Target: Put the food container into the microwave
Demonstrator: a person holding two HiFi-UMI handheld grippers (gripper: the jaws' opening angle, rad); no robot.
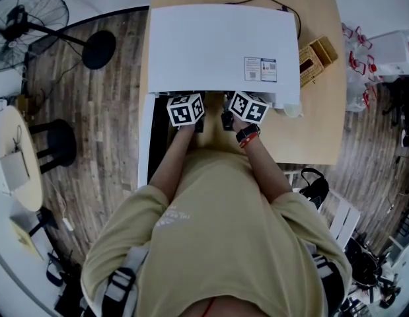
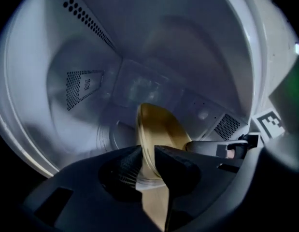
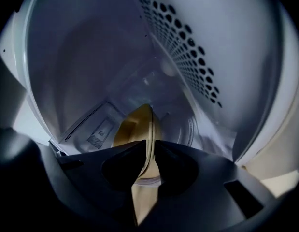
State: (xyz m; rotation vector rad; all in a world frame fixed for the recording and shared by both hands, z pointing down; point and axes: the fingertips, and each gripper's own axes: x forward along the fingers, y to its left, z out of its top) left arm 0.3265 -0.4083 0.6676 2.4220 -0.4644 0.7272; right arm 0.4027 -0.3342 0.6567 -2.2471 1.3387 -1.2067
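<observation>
The white microwave (image 1: 217,48) stands on a wooden table, its door swung open at the left. Both grippers reach into its mouth. My left gripper (image 2: 148,154) is shut on the rim of the food container (image 2: 161,129), a clear tub with yellowish-brown contents, held inside the white cavity (image 2: 91,57). My right gripper (image 3: 150,148) is shut on the container's (image 3: 135,124) opposite rim. The right gripper's marker cube (image 2: 267,122) shows at the right of the left gripper view. In the head view only the two marker cubes, left (image 1: 185,109) and right (image 1: 249,106), show; the container is hidden.
The open microwave door (image 1: 143,144) hangs dark at the left of the opening. A small wooden box (image 1: 314,59) sits on the table (image 1: 316,124) right of the microwave. A fan (image 1: 29,28) and a black stool (image 1: 55,144) stand on the wood floor at left.
</observation>
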